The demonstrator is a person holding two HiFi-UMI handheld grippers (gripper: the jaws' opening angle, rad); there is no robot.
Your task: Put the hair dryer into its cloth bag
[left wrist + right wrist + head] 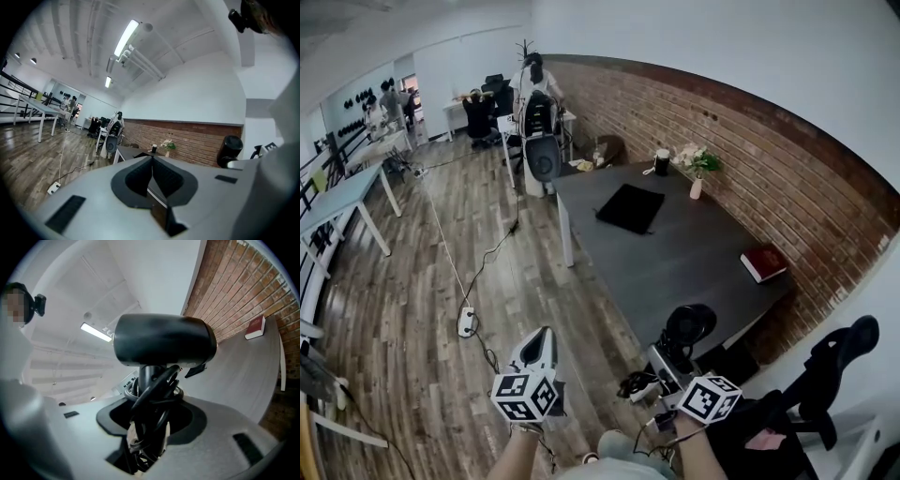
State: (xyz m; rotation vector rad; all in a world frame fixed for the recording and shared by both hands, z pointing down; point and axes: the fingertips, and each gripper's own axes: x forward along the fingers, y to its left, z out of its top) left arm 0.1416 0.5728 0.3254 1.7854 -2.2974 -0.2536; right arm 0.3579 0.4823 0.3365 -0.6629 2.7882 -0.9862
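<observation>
The black hair dryer (pixel 689 325) stands upright in my right gripper (pixel 667 362), just off the near edge of the dark grey table (pixel 694 253). In the right gripper view the jaws of the right gripper (pixel 150 427) grip its handle, with the coiled cord wrapped round it, and the barrel (pixel 164 341) lies crosswise above. The black cloth bag (pixel 630 208) lies flat on the far part of the table. My left gripper (pixel 542 335) is over the wooden floor left of the table; its jaws (pixel 151 176) are shut with nothing between them.
A red book (pixel 764 262) lies at the table's right edge by the brick wall. A flower vase (pixel 696 171) and a black cup (pixel 662 161) stand at the far end. A black office chair (pixel 834 370) is at my right. A power strip (pixel 467 322) and cable lie on the floor.
</observation>
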